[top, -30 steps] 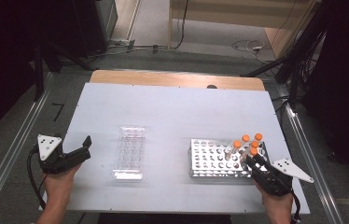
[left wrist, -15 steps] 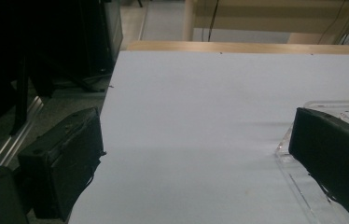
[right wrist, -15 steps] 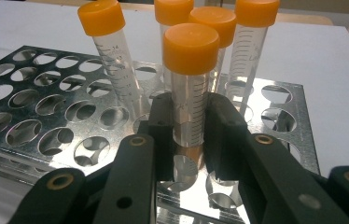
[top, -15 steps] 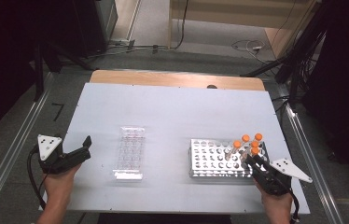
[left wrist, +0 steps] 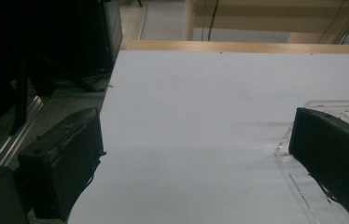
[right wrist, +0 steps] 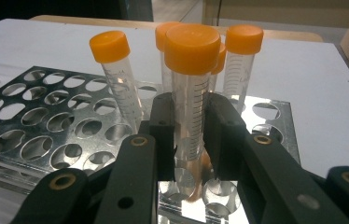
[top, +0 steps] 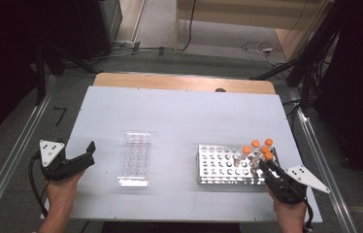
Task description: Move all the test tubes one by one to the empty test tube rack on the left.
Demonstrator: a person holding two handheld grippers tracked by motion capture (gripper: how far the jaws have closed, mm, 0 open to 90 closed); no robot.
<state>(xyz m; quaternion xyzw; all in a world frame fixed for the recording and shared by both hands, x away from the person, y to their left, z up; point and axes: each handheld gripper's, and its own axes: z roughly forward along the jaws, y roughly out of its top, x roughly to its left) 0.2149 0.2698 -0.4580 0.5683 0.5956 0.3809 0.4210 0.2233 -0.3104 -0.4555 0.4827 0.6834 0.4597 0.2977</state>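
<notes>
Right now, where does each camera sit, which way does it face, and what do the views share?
High view: above the person's side, looking forward and down on the table; both forearms enter from the bottom, with left gripper and right gripper.
Left gripper view: rides the left gripper, looking across bare table between open jaws toward the far wooden edge; the clear tray sits at right.
Right gripper view: rides the right gripper, jaws closed around an orange-capped tube in the metal rack.
Shared: the high view also shows rack, tray and tubes.

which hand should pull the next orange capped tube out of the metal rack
Right. The right gripper already has its jaws around an orange-capped tube in the metal rack; the left gripper sits open beyond the clear tray.
</notes>
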